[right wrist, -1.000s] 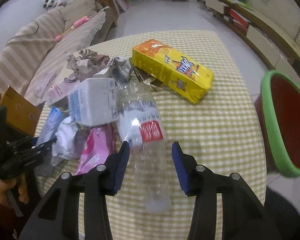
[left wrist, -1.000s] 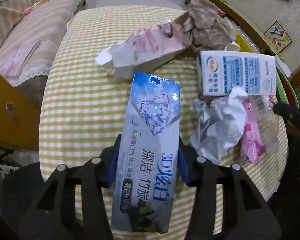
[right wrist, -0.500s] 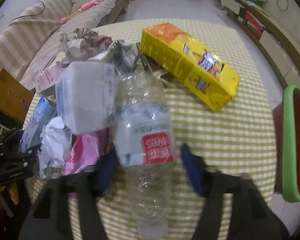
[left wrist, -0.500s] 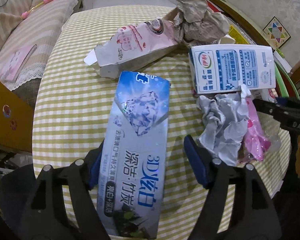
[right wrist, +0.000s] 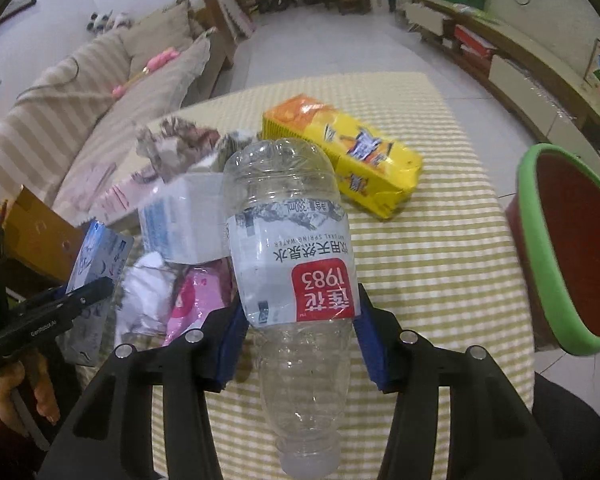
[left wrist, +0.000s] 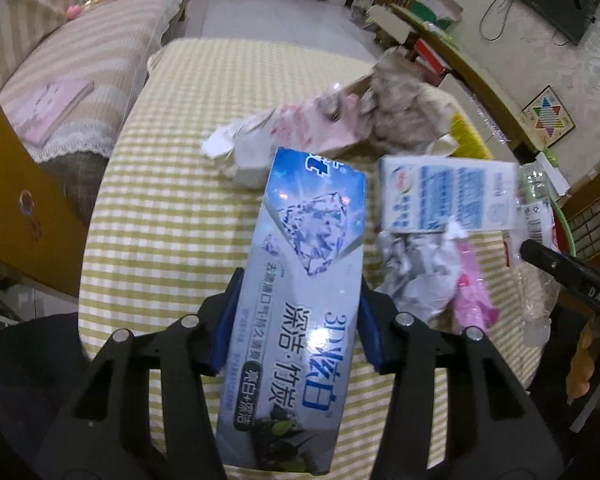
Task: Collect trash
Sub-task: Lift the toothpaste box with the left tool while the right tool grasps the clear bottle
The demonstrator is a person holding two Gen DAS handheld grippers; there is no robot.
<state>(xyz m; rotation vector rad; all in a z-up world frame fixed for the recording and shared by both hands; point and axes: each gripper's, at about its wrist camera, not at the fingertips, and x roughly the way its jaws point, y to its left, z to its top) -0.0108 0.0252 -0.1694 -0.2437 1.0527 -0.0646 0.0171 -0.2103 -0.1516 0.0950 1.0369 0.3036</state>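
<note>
Checked bench (left wrist: pixel 172 184) holds litter; left tool (left wrist: pixel 298 320) is closing on the box (left wrist: pixel 300 300), lower centre (light, crushable); right tool (right wrist: pixel 298 334) clamps the bottle (right wrist: pixel 292 248) mid-body, slippery, thin-walled.

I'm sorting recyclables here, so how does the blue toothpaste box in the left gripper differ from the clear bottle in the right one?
The toothpaste box is flat-sided, opaque printed cardboard; the water bottle is round, see-through plastic with a red and white label. The box looks intact, the bottle empty and capless. The left gripper's jaws are closing on the box; the right gripper grips the bottle steadily. Both are raised off the checked table.
</note>
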